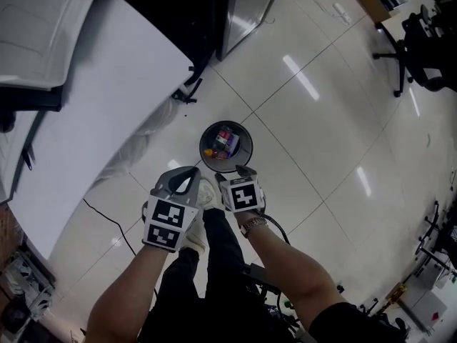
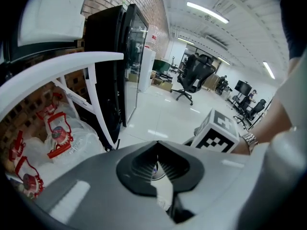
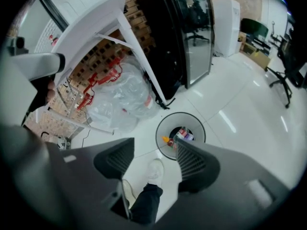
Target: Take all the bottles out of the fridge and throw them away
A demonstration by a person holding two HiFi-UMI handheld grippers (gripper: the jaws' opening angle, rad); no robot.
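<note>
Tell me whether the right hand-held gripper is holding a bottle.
No, the right hand-held gripper has its jaws wide apart, with only the person's shoe showing between them.

**Obstructed and unreadable items: bin, fridge, floor area**

Below the right tongs (image 3: 153, 147), their right-hand jaw covers the near rim of the bin (image 3: 164, 124) and part of its contents (image 1: 223, 143), which show only as small coloured pieces of undeterminable type. The left tongs (image 2: 157, 143) fill the lower part of their own view, and only a sliver shows through the gap between the pads. Ahead-left of the left tongs, the inside of the fridge (image 2: 108, 66) cannot be made out behind the glass. Between the two tongs, a shoe (image 1: 208, 191) is partly covered. Left of the right tongs, print on the bags (image 3: 120, 99) is too small to read.
</note>
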